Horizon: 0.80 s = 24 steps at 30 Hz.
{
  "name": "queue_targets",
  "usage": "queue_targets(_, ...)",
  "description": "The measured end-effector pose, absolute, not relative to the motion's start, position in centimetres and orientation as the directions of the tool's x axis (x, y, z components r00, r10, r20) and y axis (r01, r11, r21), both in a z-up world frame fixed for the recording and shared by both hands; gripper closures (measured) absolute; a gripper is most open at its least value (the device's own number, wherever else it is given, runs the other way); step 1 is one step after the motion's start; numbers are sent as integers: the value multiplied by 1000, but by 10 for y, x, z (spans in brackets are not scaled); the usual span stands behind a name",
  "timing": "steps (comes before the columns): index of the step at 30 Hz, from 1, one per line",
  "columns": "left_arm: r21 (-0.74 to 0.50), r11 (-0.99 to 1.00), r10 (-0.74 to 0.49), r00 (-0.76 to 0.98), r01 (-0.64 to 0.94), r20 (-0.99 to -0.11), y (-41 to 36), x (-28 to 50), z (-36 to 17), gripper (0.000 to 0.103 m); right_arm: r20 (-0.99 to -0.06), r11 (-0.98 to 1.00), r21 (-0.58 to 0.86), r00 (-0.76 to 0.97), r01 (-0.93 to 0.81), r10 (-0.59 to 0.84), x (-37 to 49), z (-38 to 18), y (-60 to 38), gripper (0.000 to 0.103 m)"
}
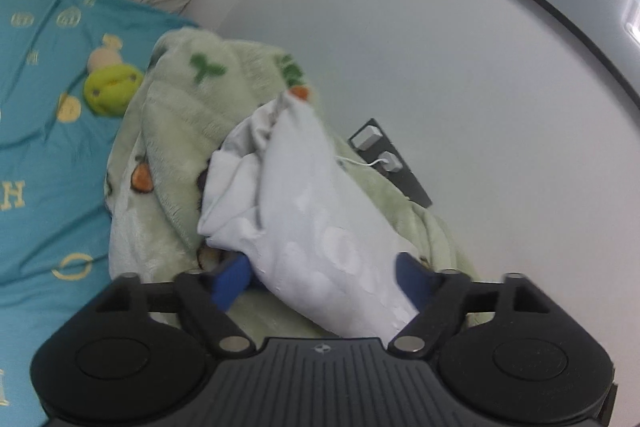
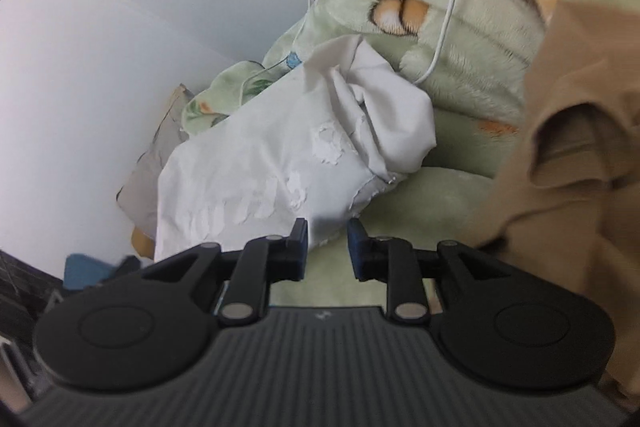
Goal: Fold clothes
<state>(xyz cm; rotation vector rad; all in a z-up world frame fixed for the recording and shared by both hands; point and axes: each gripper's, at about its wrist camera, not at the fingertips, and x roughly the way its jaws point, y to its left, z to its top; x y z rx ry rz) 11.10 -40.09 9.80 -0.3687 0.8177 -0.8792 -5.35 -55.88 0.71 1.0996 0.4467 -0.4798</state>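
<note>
The white shirt (image 1: 304, 211) lies crumpled on the green blanket (image 1: 180, 131) by the wall. It looks light, limp and slack. The left gripper (image 1: 320, 277) is spread around it. The right gripper (image 2: 327, 243), slightly parted, holds nothing. An edge or hem looks like the best hold.

On your left wrist view, the teal bedsheet (image 1: 48, 155) carries a pale yellow printed letter "H" (image 1: 13, 195) at nine o'clock; the ring-shaped motifs around it are too blurred to read. Your right wrist view shows no legible text.
</note>
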Motion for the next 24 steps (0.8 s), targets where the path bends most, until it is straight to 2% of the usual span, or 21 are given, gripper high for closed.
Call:
queue_targets(3,-510,616,-787,434,601,-439,-381,79,137,0,-551,425,707,817,566,-170,-78,34,-544,78)
queue_targets(7,-365,645,-761,519,672,-389,-353,23,179,0,-505,549,644,835,533,-219,-104,74,-520,77)
queue_targets(8,-325,652,-754,540,685,-375,-346,9,189,0,-492,583,622,840,523,-230,-109,83,-511,72)
queue_targets(9,-287,663,-744,563,692,-360,-338,-6,196,0,-476,615,597,845,514,-244,-116,91,-501,64)
queue_targets(11,-214,683,-724,609,698,-324,-323,-33,201,0,-426,673,558,863,486,-271,-129,103,-481,23)
queue_targets(12,-181,692,-715,629,699,-307,-315,-46,202,0,-398,698,538,873,472,-283,-135,107,-471,16)
queue_targets(15,-104,712,-694,672,695,-257,-295,-80,202,0,-340,758,470,885,452,-316,-150,115,-444,17)
queue_targets(24,-54,715,-694,699,697,-173,-251,-128,190,0,-209,834,339,899,435,-384,-176,102,-385,17)
